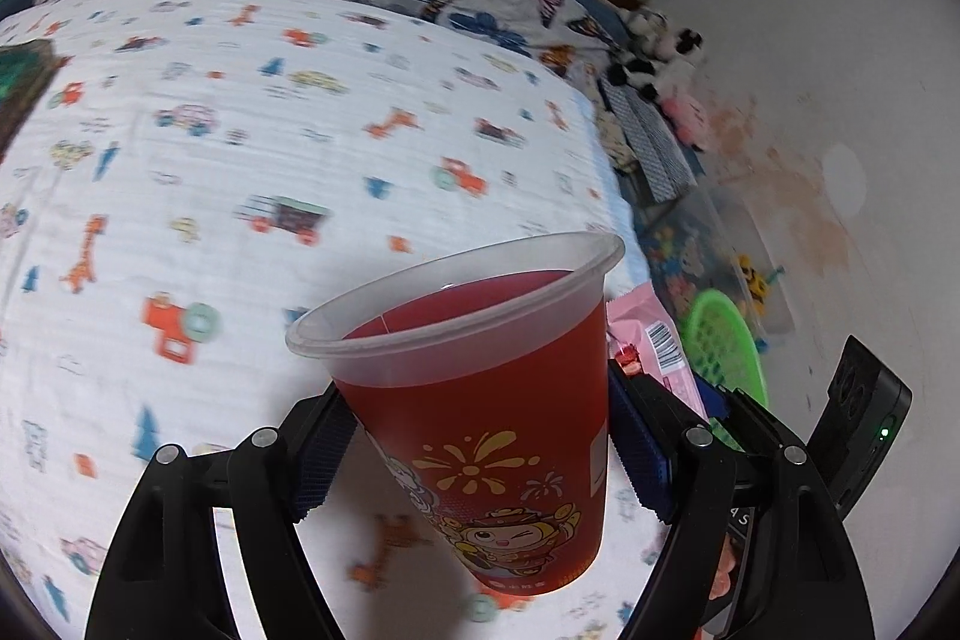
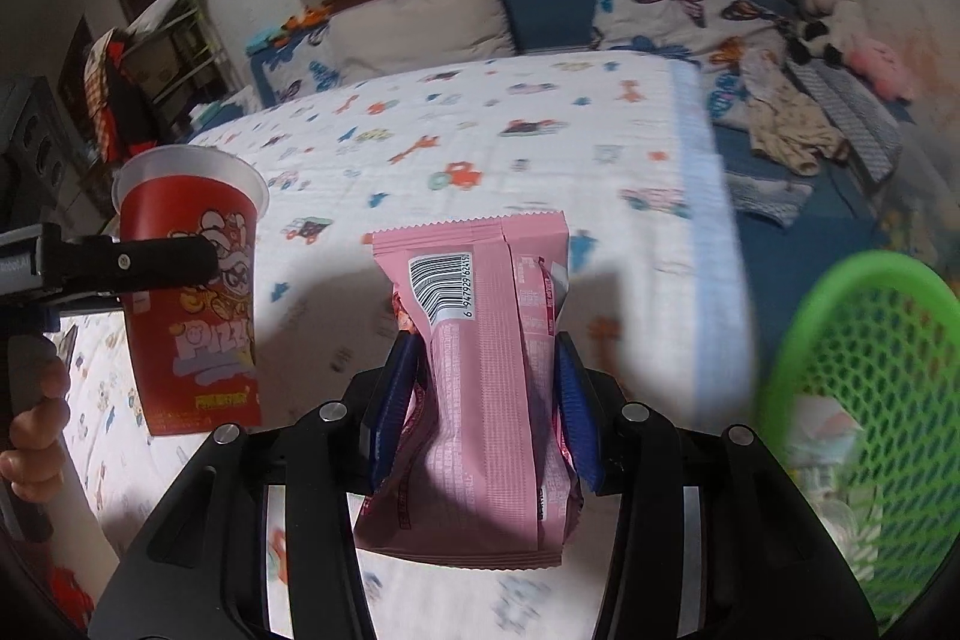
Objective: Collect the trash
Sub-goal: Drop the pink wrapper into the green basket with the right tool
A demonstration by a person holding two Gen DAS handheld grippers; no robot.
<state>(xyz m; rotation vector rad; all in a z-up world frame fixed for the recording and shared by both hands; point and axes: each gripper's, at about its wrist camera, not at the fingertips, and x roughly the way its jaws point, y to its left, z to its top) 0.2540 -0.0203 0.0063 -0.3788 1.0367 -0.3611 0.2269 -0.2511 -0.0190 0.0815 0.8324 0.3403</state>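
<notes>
My left gripper is shut on a red plastic cup with a cartoon print and a clear rim, held upright and slightly tilted above the bed. The cup also shows in the right wrist view, at the left, with the left gripper's finger across it. My right gripper is shut on a pink snack wrapper with a barcode, held above the bed. The wrapper's edge shows in the left wrist view. A green mesh basket stands at the right, with crumpled trash inside.
A bed with a white vehicle-print blanket fills the scene below both grippers. Butterfly pillows and plush toys lie at its head. Clothes and a toy bin lie along the right wall. Shelves stand at far left.
</notes>
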